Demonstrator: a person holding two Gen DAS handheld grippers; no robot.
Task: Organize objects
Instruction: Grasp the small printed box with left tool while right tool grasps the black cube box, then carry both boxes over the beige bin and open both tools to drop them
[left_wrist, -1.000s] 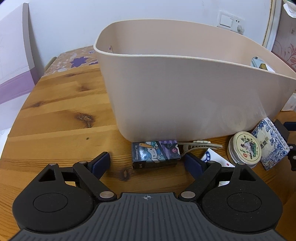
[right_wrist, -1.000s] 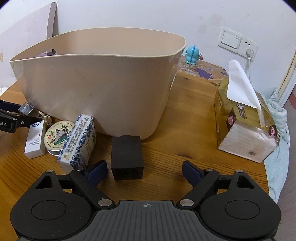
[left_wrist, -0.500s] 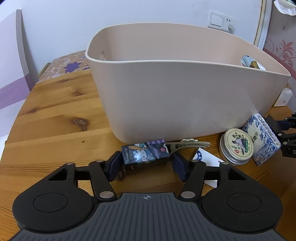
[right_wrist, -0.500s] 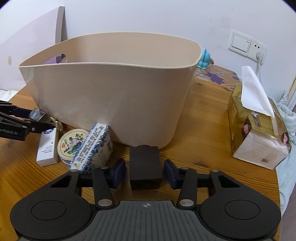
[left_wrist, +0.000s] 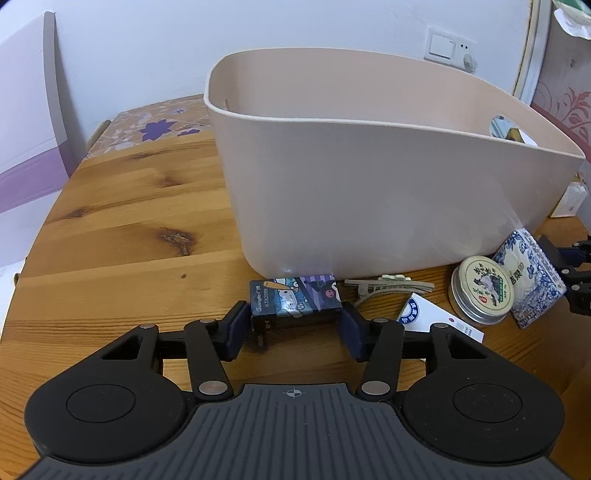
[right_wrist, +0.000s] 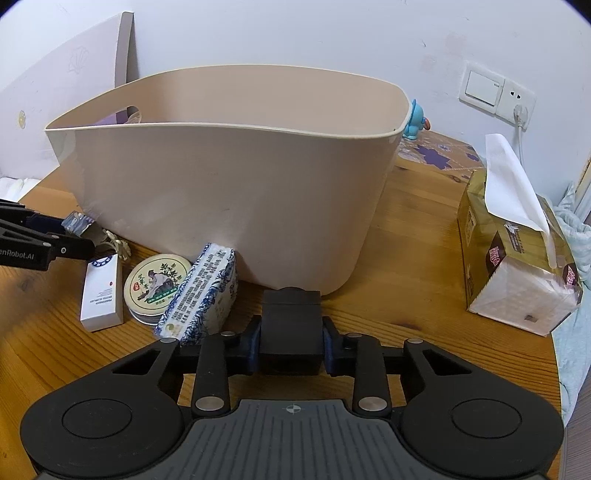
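Observation:
A large beige basket (left_wrist: 369, 184) stands on the wooden table (left_wrist: 122, 236); it also shows in the right wrist view (right_wrist: 229, 192). My left gripper (left_wrist: 293, 326) is shut on a small cartoon-printed box (left_wrist: 295, 304) just in front of the basket. My right gripper (right_wrist: 290, 341) is shut on a black box (right_wrist: 290, 325) at the basket's near right corner. Between them lie a hair clip (left_wrist: 388, 290), a white slim box (right_wrist: 101, 291), a round tin (right_wrist: 157, 282) and a blue-and-white patterned box (right_wrist: 205, 295).
A tissue box (right_wrist: 517, 266) stands to the right on the table. A floral cloth (left_wrist: 155, 125) covers the far table part. A blue figurine (right_wrist: 415, 120) sits behind the basket. A white board (left_wrist: 26, 110) leans at the left wall.
Both grippers have closed from open onto their boxes: the left on the cartoon box, the right on the black box. Both views have shifted slightly.

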